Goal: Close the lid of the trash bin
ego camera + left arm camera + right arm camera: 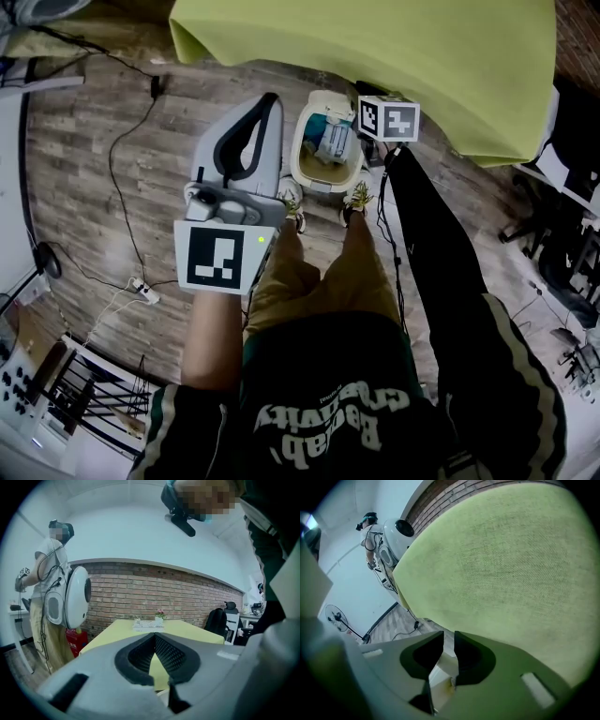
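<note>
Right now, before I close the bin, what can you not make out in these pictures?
- Trash bin back and lid hinge: head view, the yellow tablecloth overhangs them.
- Right gripper: head view, its marker cube covers the tips.
- White piece between its jaws: right gripper view, jaws cut it off; rim or lid, unclear.
- Bin contents: head view, too small.

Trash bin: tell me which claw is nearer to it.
Right. The right claw hangs by the right rim of the bin, pointing down toward it; the left claw is held higher, off to its left.
</note>
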A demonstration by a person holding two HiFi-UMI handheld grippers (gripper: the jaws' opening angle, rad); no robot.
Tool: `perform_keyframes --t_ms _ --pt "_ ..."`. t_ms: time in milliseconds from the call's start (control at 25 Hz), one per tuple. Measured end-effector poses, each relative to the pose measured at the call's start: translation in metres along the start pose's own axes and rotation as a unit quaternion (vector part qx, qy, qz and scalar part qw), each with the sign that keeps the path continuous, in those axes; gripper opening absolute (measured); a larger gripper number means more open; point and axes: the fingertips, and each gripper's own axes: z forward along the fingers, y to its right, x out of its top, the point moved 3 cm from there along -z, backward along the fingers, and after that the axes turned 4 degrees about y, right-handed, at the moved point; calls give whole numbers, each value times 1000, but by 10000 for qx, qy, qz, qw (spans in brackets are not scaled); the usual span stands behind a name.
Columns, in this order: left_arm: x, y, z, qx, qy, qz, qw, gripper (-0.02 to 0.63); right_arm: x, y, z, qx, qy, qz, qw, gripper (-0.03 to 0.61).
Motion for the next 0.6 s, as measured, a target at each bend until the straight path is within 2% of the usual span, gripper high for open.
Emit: perform_keyframes --t_ms 280,600 --pt "-4 -4 -3 2 -9 -56 10000 8 -5 -1 -3 -21 -53 4 10000 83" --pt "-10 -4 -2 -80 -23 -117 9999 8 -22 -10 -12 -46 -22 233 9997 83"
